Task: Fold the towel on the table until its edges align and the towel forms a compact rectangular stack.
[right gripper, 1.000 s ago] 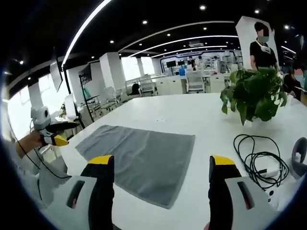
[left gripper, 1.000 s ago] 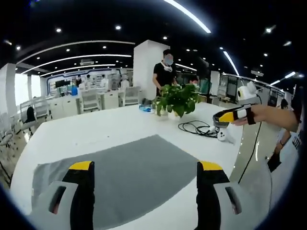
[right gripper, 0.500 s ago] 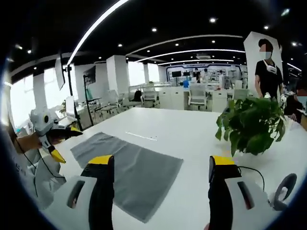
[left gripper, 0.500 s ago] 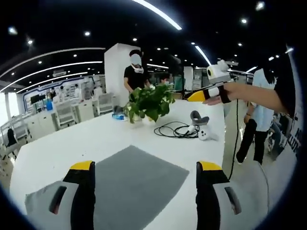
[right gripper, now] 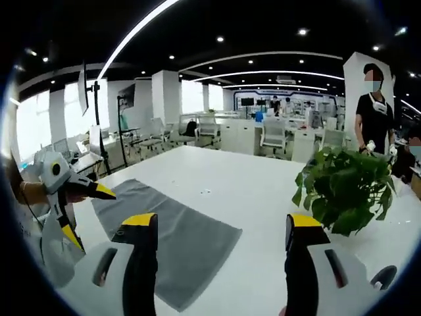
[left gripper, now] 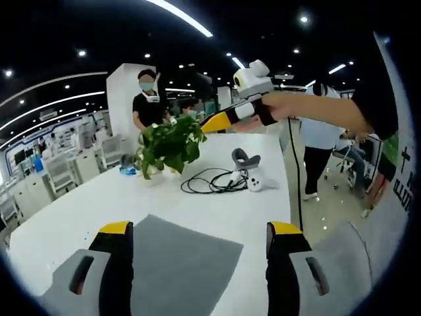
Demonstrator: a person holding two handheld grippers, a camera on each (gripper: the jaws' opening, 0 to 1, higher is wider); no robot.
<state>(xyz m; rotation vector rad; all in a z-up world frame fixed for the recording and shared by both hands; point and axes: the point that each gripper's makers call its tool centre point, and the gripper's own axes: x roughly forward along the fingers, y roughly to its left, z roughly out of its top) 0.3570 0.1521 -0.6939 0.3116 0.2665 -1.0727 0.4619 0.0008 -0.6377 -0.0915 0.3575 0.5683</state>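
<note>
A grey towel point(left gripper: 177, 270) lies flat on the white table point(left gripper: 99, 197). My left gripper point(left gripper: 199, 230) hovers above the towel's near part, open, with nothing between its yellow-tipped jaws. In the left gripper view my right gripper point(left gripper: 214, 123) comes in from the right, held up in the air above the table by a hand. In the right gripper view the towel point(right gripper: 177, 237) spreads below my right gripper point(right gripper: 220, 224), which is open and empty. My left gripper point(right gripper: 88, 214) shows at the left there, jaws spread, beside the towel's near edge.
A potted green plant point(left gripper: 168, 145) stands on the table beyond the towel, with a black cable point(left gripper: 210, 183) and a white controller point(left gripper: 253, 174) beside it. A person point(left gripper: 148, 99) stands behind the plant. The plant point(right gripper: 345, 187) sits to the right of the towel. Desks and chairs fill the background.
Both views have swung: the left one turned toward the plant and cable, and the towel now sits lower in it. My right gripper rose higher in that view. The towel lies as before.
</note>
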